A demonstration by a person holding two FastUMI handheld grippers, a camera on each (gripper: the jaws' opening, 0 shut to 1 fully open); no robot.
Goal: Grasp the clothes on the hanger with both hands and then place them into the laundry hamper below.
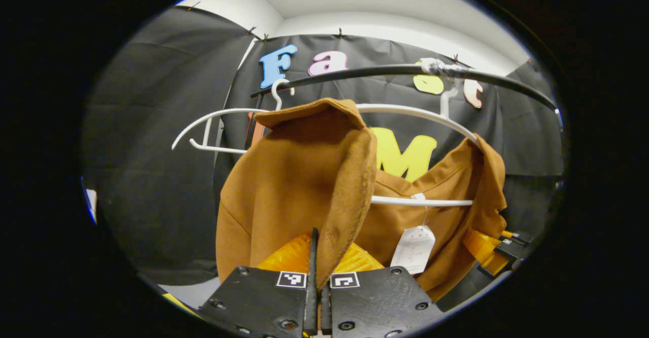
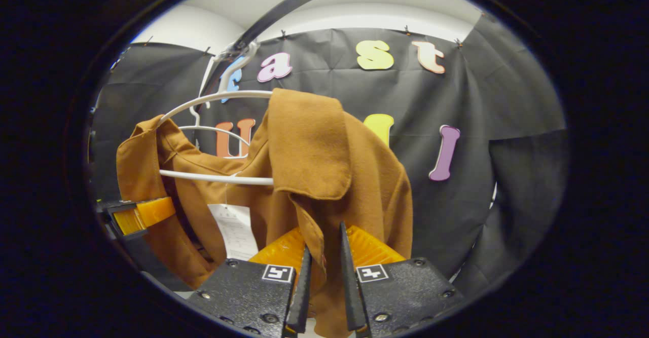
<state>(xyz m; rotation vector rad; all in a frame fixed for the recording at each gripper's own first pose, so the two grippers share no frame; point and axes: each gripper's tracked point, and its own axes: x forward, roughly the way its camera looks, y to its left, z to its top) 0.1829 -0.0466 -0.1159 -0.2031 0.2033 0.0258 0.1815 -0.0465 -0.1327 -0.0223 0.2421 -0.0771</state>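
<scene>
A brown jacket (image 1: 299,176) hangs on a white hanger (image 1: 416,115) from a black rail (image 1: 385,69). In the left gripper view my left gripper (image 1: 320,249) is shut on the jacket's front edge, with the cloth pinched between its fingers. The right gripper (image 1: 502,249) shows at the jacket's far side. In the right gripper view the jacket (image 2: 324,160) drapes over the hanger (image 2: 218,177), and my right gripper (image 2: 324,244) is closed on the hanging front edge, fingers nearly together. The left gripper (image 2: 137,216) holds the other side.
A second, bare white hanger (image 1: 213,120) hangs on the rail to the left of the jacket. A white paper tag (image 1: 413,249) dangles inside the jacket. The black cloth wall stands close behind. The rail (image 2: 284,8) passes overhead.
</scene>
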